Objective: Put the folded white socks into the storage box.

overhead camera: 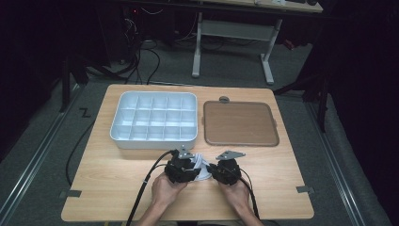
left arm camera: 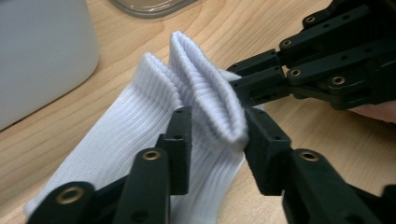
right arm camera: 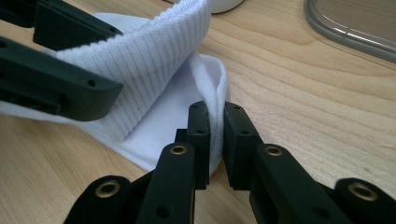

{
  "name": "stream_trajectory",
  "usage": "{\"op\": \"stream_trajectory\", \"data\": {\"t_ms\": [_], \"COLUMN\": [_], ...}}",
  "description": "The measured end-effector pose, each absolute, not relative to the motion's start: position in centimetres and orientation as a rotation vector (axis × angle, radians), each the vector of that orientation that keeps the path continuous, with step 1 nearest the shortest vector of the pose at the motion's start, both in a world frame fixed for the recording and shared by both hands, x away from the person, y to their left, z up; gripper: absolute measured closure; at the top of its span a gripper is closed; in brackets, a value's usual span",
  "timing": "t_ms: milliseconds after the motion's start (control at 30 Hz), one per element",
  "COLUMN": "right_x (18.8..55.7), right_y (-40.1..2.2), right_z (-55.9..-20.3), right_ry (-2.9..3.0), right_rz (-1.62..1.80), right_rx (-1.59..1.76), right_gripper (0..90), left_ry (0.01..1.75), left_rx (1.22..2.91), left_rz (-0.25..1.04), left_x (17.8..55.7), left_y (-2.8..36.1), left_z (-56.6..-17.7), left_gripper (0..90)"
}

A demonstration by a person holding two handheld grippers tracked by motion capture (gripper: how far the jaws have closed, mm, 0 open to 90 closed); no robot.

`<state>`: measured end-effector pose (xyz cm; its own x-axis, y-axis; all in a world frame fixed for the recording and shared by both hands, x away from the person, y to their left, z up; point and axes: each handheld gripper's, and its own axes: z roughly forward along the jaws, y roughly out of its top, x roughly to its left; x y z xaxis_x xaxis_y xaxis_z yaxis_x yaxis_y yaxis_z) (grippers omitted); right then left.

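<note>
Compartment tray (overhead camera: 154,120) beside brown lid (overhead camera: 240,123) — wooden table (overhead camera: 113,165)

On the surface (overhead camera: 117,188), the divided tray (overhead camera: 154,120) lies left of the lid (overhead camera: 240,123), with the sock (overhead camera: 203,169) before them, between both grippers.

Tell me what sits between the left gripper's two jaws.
The folded ribbed cuff of the white sock lies between the left gripper's jaws, seen in the left gripper view.

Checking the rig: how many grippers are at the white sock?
2. The left gripper has the ribbed cuff of the white sock between its fingers; the right gripper, beside it, pinches the sock's thin edge.
</note>
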<state>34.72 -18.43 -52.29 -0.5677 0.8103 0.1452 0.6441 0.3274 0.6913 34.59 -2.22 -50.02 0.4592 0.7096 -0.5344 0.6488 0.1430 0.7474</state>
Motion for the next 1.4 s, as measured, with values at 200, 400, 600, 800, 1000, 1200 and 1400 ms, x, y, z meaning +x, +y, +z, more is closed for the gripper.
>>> {"op": "stream_trajectory", "data": {"t_ms": [200, 400, 600, 800, 1000, 1200, 1400], "right_x": [34.8, 34.7, 34.4, 34.1, 33.8, 33.3, 32.7], "right_y": [-18.5, -18.6, -19.1, -19.9, -20.4, -20.6, -19.5], "right_z": [-52.3, -52.2, -51.7, -50.9, -50.3, -49.5, -48.0], "right_ry": [2.363, 2.351, 2.317, 2.291, 2.269, 2.252, 2.264], "right_rz": [1.065, 1.059, 1.056, 1.06, 1.07, 1.098, 1.139], "right_rx": [1.316, 1.326, 1.337, 1.338, 1.338, 1.31, 1.228], "right_gripper": [80.3, 75.1, 69.3, 68.1, 67.7, 68.4, 70.6], "left_ry": [1.204, 1.216, 1.269, 1.308, 1.341, 1.375, 1.406], "left_rx": [1.507, 1.47, 1.473, 1.457, 1.438, 1.444, 1.453], "left_rz": [0.043, 0.066, 0.139, 0.189, 0.228, 0.251, 0.259], "left_x": [34.1, 33.9, 33.3, 32.6, 32.1, 31.9, 32.1], "left_y": [-1.7, -0.4, 1.0, 2.0, 2.6, 2.8, 2.5], "left_z": [-49.1, -48.7, -49.4, -50.0, -50.5, -51.1, -52.0], "left_gripper": [53.2, 50.5, 44.5, 36.3, 31.1, 27.0, 26.0]}}
